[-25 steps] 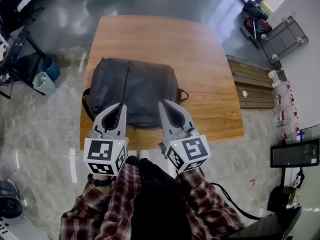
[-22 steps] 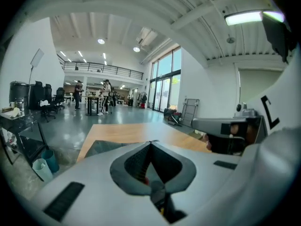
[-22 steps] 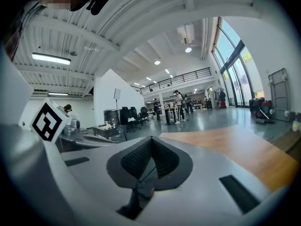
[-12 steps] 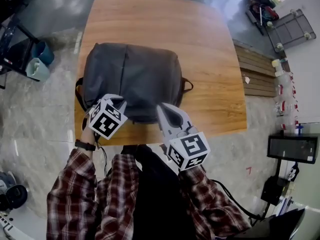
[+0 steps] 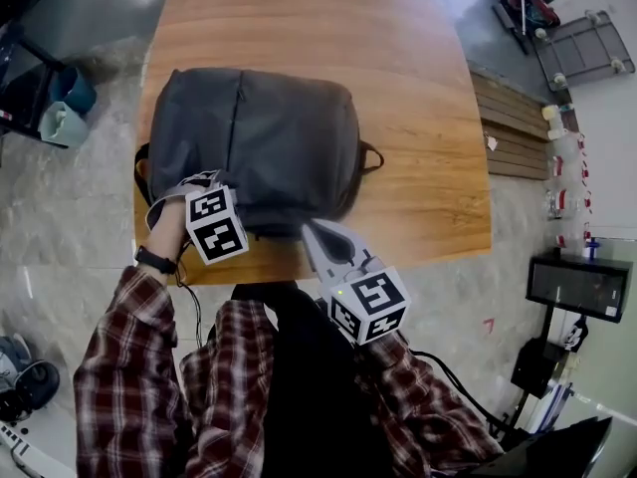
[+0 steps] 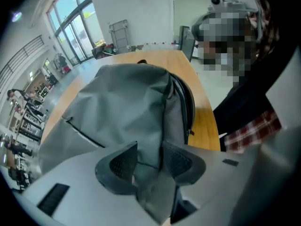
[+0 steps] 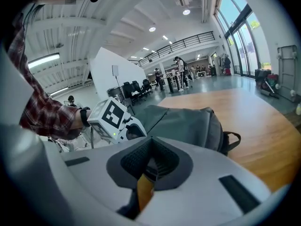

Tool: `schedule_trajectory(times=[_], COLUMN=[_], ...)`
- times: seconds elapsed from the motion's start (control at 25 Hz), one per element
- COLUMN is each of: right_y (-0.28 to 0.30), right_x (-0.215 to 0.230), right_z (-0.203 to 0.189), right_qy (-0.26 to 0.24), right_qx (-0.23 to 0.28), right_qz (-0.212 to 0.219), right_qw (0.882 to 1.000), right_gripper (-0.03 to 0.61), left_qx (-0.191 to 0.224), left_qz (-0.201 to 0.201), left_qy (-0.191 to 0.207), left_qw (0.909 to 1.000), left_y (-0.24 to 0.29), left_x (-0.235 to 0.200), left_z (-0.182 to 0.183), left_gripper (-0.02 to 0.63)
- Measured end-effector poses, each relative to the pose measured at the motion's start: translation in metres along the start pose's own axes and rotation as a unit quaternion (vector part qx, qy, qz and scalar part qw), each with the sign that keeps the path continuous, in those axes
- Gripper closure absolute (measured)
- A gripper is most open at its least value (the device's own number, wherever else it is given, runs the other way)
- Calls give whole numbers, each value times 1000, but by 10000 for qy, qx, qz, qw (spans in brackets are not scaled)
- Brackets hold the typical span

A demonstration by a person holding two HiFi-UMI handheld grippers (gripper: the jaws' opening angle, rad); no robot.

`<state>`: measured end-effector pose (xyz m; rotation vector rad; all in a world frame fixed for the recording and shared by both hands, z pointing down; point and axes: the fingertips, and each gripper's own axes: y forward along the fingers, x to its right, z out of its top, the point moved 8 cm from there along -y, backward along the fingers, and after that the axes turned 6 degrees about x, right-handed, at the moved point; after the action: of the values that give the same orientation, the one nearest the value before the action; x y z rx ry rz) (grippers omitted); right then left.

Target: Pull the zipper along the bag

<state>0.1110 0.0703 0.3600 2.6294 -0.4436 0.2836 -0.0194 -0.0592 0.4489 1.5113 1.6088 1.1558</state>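
While the left gripper [image 6: 149, 150] points steeply down at the near left corner of the dark grey fabric backpack [image 5: 261, 142], its jaws have just been opening and now stand released, wide apart, with a fold of the backpack's grey fabric rising between the ribbed black pads [image 6: 122, 163]. Just beyond the left-hand jaw a thin dark zipper line [image 6: 83, 134] runs slantwise across the backpack's upper panel. The right gripper [image 7: 150, 149] has its jaws clenched together with nothing between them; it hangs over the near edge of the light brown wooden desk [image 5: 423, 118], near the backpack's near right corner and apart from it. The backpack lies flat on the near left part of the desk: its near side runs close along the desk's near edge, and its left side reaches the left edge, where a dark shoulder strap [image 5: 141, 172] loops out past the wood. A small dark carry handle [image 5: 371, 157] sticks out on its right side. Beyond the backpack and to its right the desk is bare wood out to the rounded far corners. Glossy grey floor [image 5: 60, 257] surrounds the desk on every side.
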Motion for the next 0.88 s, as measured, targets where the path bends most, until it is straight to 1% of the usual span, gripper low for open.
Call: schedule_trajectory(times=[0.2,0.28,0.32,0.4,0.48,0.56,0.64,0.76,0.88], right_y=[9,15,19,30,46,63,80,101,115], right_x=[0,0,-1,-4,-13,-25,-29,-24,-21], right_z=[-12,-18,-21,-33,-49,-64,-77,-93,-95], right_qy=[27,37,51,116,179,203,252,283,251], right_qx=[-297,-473,-627,-1135,-1694,-2058,-2279,-2654,-2960], right_qz=[85,134,184,378,614,721,628,373,260], right_qw=[9995,9988,9978,9927,9835,9757,9713,9630,9545], right_gripper=[570,571,570,569,563,511,489,486,479], left_qx=[-458,-569,-554,-331,16,209,165,64,116], left_qz=[-350,-508,-586,-704,-702,-610,-555,-584,-549], left_qy=[509,607,613,502,290,135,83,68,54], left_qw=[9970,9952,9949,9957,9971,9978,9983,9983,9984], left_y=[21,31,35,38,36,35,36,39,38], left_x=[2,2,1,-3,-6,-6,-5,-5,-5], left_z=[-5,-6,-7,-11,-16,-20,-20,-17,-18], left_gripper=[442,443,446,453,456,460,461,462,461])
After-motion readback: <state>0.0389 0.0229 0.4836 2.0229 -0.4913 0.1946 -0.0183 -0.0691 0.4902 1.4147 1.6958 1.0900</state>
